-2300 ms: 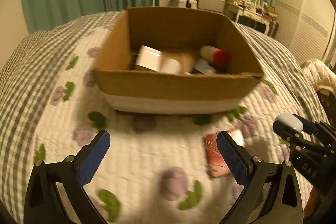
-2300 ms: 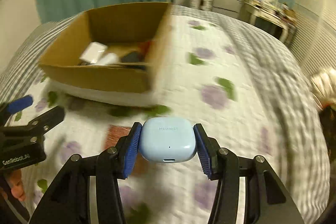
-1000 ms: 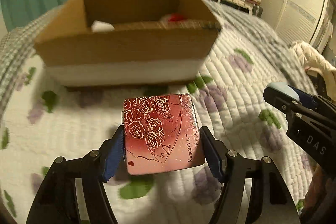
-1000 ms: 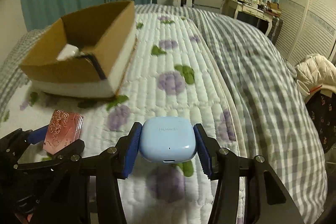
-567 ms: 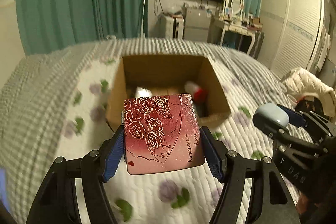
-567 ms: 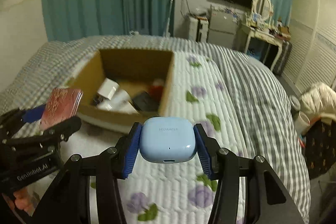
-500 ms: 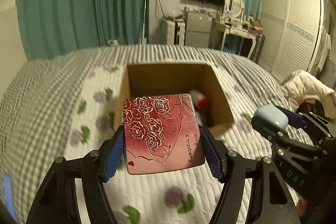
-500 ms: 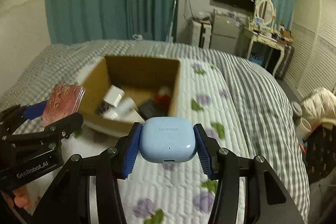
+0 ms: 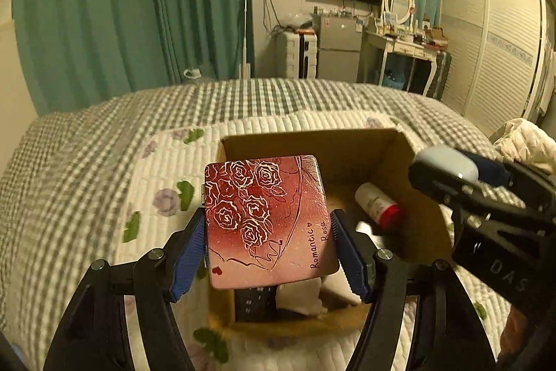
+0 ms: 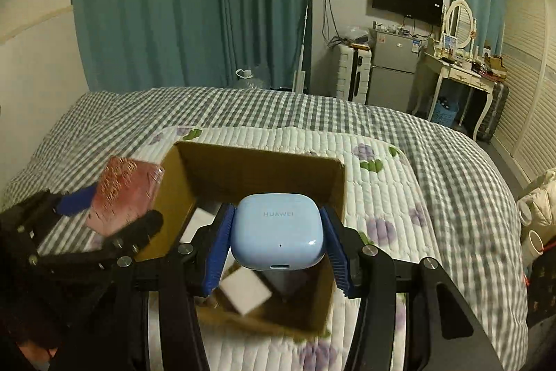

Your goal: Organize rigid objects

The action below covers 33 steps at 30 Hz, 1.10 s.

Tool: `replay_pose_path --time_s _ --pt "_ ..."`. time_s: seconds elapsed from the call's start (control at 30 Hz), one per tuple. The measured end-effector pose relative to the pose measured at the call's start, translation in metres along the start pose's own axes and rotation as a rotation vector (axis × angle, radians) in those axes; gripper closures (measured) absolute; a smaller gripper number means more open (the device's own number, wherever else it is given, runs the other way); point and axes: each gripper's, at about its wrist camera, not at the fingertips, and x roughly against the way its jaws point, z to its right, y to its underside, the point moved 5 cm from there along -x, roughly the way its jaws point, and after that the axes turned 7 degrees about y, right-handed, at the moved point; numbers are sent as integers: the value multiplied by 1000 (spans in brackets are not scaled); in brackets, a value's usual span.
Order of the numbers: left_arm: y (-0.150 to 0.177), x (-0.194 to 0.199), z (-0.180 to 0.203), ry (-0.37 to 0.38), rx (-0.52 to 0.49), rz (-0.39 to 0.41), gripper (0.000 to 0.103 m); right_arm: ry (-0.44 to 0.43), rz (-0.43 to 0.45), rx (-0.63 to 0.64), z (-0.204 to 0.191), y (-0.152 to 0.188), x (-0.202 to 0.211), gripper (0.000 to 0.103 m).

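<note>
The left gripper [image 9: 269, 247] pinches a red rose-patterned tin [image 9: 267, 219] marked "Romantic Rose" between its blue-padded fingers [image 9: 187, 254], holding it above the open cardboard box [image 9: 312, 145] on the bed [image 9: 87, 145]. The right gripper [image 10: 276, 247] clamps a pale blue Huawei earbud case [image 10: 278, 230] over the same box, just beside the left one. Inside lie a white bottle with a red cap [image 9: 377, 206], a black item [image 9: 255, 303] and a white block [image 10: 245, 292].

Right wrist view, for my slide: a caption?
Right gripper holds a blue earbud case over the open cardboard box on the bed.
</note>
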Motion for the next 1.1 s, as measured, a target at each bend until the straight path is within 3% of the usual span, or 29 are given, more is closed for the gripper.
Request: replay_pose_path --time_s 0.27,0.4,0.57,0.6,0.63,0.73,0.87,1.1 --pt "-2 -52 -4 6 13 -37 33 -3 -36 7 0 -4 -59 53" --pt "1 -58 2 -8 -31 -39 33 -20 -49 -1 0 0 -70 53" --pt "3 -55 10 28 -37 -48 31 -24 -79 -19 0 4 -71 49" --pt "3 -53 11 20 -41 -46 30 -9 -73 -20 1 3 -66 37" --pt "1 -46 14 7 -46 -33 30 -5 -62 -22 2 1 -61 32" --pt "-9 -25 18 8 -48 -6 21 2 -32 -39 8 -10 -38 32" --pt "-31 18 18 -1 -24 44 21 33 20 -50 21 -30 7 32" --pt "-67 122 29 -20 -52 170 21 77 145 -53 37 -65 122 32"
